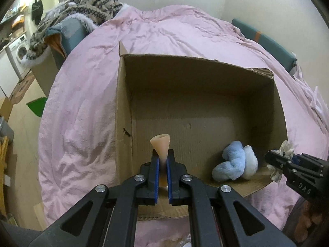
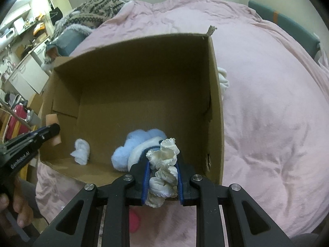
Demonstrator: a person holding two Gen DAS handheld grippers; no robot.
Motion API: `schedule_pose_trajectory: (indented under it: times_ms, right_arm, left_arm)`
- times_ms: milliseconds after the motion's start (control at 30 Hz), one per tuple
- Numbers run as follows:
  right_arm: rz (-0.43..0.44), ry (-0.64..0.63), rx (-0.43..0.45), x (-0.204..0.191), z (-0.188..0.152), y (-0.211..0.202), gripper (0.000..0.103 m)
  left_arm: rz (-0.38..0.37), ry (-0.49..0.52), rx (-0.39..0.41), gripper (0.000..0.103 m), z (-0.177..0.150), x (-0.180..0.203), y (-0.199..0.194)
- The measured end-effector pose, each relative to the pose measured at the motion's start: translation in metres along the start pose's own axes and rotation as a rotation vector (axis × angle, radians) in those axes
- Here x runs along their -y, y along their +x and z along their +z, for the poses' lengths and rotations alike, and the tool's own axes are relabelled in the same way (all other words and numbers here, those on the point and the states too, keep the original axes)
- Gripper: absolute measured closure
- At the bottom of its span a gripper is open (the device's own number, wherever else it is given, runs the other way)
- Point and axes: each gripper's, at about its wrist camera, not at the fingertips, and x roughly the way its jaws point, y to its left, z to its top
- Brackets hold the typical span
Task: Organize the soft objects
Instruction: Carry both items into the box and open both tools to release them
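Observation:
An open cardboard box (image 1: 123,107) (image 2: 216,111) lies on a pink duvet. My left gripper (image 1: 162,156) is shut on a peach sponge (image 1: 161,144) and holds it over the box's near edge; the sponge also shows in the right wrist view (image 2: 52,121). My right gripper (image 2: 162,156) is shut on a cream ruffled scrunchie (image 2: 164,164) at the box's near right edge; it shows in the left wrist view (image 1: 282,158) too. Inside the box lie a light blue and white fluffy bundle (image 1: 236,162) (image 2: 133,148) and a small white cloth ball (image 2: 81,151).
The pink duvet (image 1: 86,103) (image 2: 267,103) covers the bed around the box. A patterned knit blanket (image 1: 82,6) lies at the bed's far left. A white soft item (image 2: 223,78) sits outside the box's right wall. A pink object (image 2: 134,218) lies below my right gripper.

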Motion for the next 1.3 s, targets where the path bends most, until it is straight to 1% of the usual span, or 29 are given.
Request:
schedule_pose_trajectory:
  times_ms: [200, 467, 533, 600, 633, 667, 733, 800, 833, 867, 933, 967, 1000, 1033, 1100, 1133, 1300]
  right_arm:
    - [0.042, 0.054, 0.021, 0.011, 0.003, -0.005, 0.081]
    - [0.103, 0.169, 0.023, 0.032, 0.005, -0.005, 0.08]
    - [0.114, 0.19, 0.019, 0.035, 0.005, -0.004, 0.08]
    - [0.14, 0.216, 0.016, 0.038, 0.006, -0.003, 0.079]
    - [0.146, 0.225, 0.015, 0.039, 0.006, -0.002, 0.077]
    - [0.149, 0.231, 0.016, 0.04, 0.007, -0.002, 0.075]
    - [0.151, 0.24, 0.018, 0.041, 0.006, -0.002, 0.075]
    - [0.155, 0.247, 0.017, 0.042, 0.006, -0.002, 0.072]
    - [0.156, 0.249, 0.021, 0.042, 0.006, -0.003, 0.066]
    - [0.159, 0.25, 0.026, 0.043, 0.006, -0.004, 0.055]
    - [0.166, 0.258, 0.044, 0.044, 0.006, -0.008, 0.041]
    - [0.167, 0.261, 0.059, 0.044, 0.006, -0.011, 0.041]
    - [0.168, 0.258, 0.068, 0.044, 0.006, -0.012, 0.041]
    - [0.171, 0.257, 0.073, 0.044, 0.007, -0.014, 0.041]
    - [0.174, 0.26, 0.081, 0.044, 0.008, -0.016, 0.034]
    - [0.169, 0.259, 0.083, 0.044, 0.008, -0.016, 0.028]
    - [0.162, 0.241, 0.079, 0.041, 0.009, -0.016, 0.028]
  left_arm:
    - [0.004, 0.025, 0.016, 0.097, -0.002, 0.006, -0.004]
    - [0.001, 0.008, 0.018, 0.096, 0.001, 0.006, -0.004]
    - [0.016, 0.017, 0.016, 0.094, 0.0, 0.008, -0.004]
    - [0.007, 0.02, 0.017, 0.093, 0.0, 0.009, -0.005]
    - [0.004, 0.019, 0.018, 0.09, 0.0, 0.009, -0.005]
    - [-0.003, 0.02, 0.021, 0.088, 0.0, 0.009, -0.006]
    - [-0.004, 0.02, 0.025, 0.087, 0.0, 0.009, -0.007]
    - [-0.006, 0.022, 0.025, 0.087, 0.001, 0.009, -0.007]
    - [-0.007, 0.022, 0.024, 0.086, 0.001, 0.009, -0.007]
    - [-0.008, 0.022, 0.024, 0.085, 0.001, 0.01, -0.008]
    - [-0.007, 0.028, 0.026, 0.079, 0.001, 0.011, -0.008]
    - [-0.005, 0.032, 0.029, 0.076, 0.001, 0.012, -0.009]
    - [-0.001, 0.036, 0.032, 0.066, 0.001, 0.013, -0.01]
    - [0.001, 0.037, 0.035, 0.05, 0.001, 0.013, -0.011]
    - [0.002, 0.03, 0.055, 0.033, 0.001, 0.014, -0.014]
    - [0.0, 0.028, 0.068, 0.032, 0.001, 0.014, -0.016]
    - [0.006, 0.03, 0.059, 0.032, 0.0, 0.015, -0.016]
